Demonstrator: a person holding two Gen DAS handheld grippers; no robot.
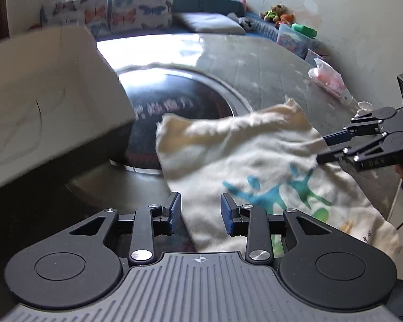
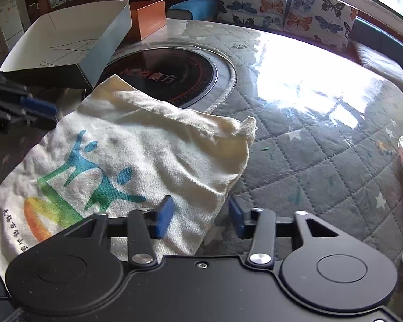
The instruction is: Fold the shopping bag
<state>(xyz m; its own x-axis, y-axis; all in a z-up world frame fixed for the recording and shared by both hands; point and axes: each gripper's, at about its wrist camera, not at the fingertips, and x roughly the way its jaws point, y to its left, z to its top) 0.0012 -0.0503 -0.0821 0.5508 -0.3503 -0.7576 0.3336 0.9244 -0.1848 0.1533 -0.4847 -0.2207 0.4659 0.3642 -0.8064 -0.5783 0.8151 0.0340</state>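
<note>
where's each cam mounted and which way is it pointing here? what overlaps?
Left wrist: on the left hand-held gripper, angled down over the bag's edge toward the butterfly cushions; right hand-held gripper and a bit of hand at far right.
Right wrist: on the right hand-held gripper, angled down over the shopping bag toward the window; left hand-held gripper at left edge.
Shared: bag, round cooktop, white box, cushions.

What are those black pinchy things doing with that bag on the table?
A person is holding a gripper in each hand to fold a cream cloth shopping bag with colourful figures printed on it. The bag lies on the round quilted table, its far part over the dark cooktop. It already looks folded over once. The left gripper and the right gripper each sit at one edge of the bag, jaws apart and not pinching it right now.
</note>
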